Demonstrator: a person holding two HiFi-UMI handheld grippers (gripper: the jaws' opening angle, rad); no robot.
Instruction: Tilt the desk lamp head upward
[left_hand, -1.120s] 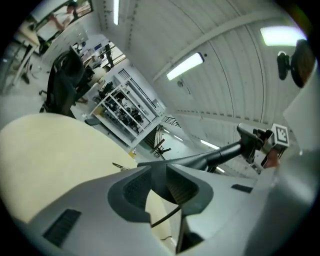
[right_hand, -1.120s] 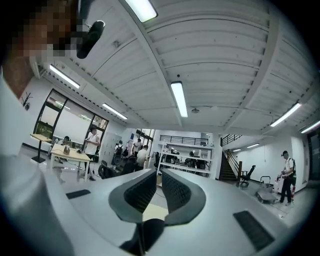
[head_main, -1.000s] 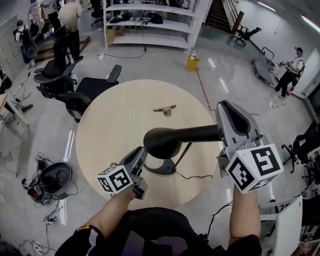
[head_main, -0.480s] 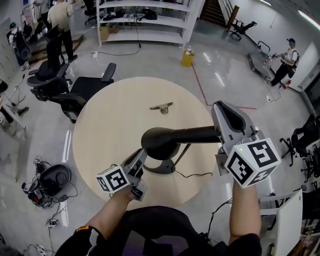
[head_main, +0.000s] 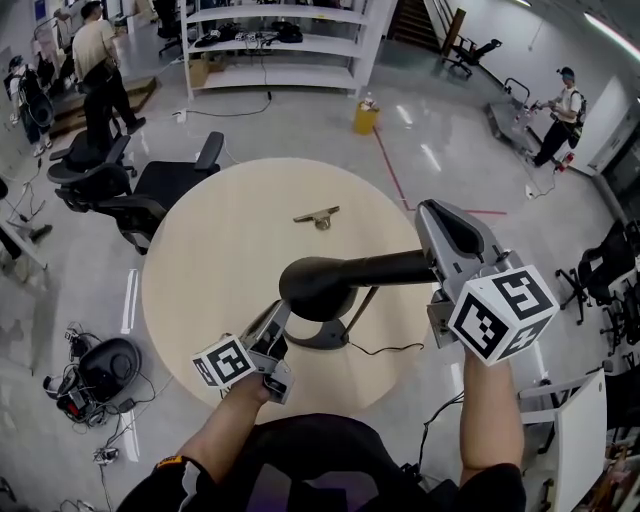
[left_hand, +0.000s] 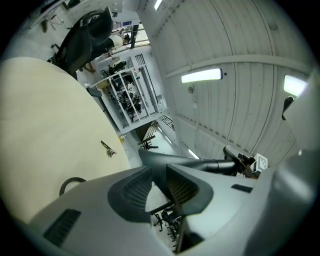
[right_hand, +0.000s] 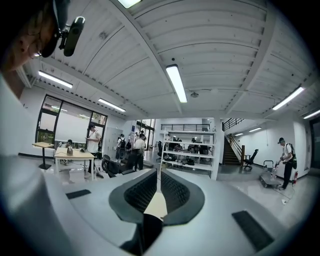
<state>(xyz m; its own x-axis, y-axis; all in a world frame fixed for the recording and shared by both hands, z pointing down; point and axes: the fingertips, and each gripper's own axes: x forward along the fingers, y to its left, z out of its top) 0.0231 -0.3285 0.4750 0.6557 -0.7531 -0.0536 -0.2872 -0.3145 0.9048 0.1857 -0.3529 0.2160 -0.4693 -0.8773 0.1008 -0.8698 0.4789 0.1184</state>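
Note:
A black desk lamp stands on the round pale table (head_main: 230, 250), with its base (head_main: 322, 336) near the front edge. The round lamp head (head_main: 318, 288) is level, and the lamp arm (head_main: 390, 267) runs from it to the right. My right gripper (head_main: 447, 222) is shut on that arm, which shows dark deep between its jaws (right_hand: 145, 235). My left gripper (head_main: 281, 312) reaches up from below, its tips closed on the lower edge of the lamp head (left_hand: 165, 159). The right gripper (left_hand: 250, 162) also shows at the far end of the arm in the left gripper view.
A small metal piece (head_main: 317, 216) lies on the far part of the table, and the lamp's cord (head_main: 385, 350) trails to the right of the base. Black office chairs (head_main: 160, 185) stand to the left. White shelving (head_main: 280, 45) and several people are farther off.
Lamp and both grippers keep the same hold and pose. Only the head view has shifted a little.

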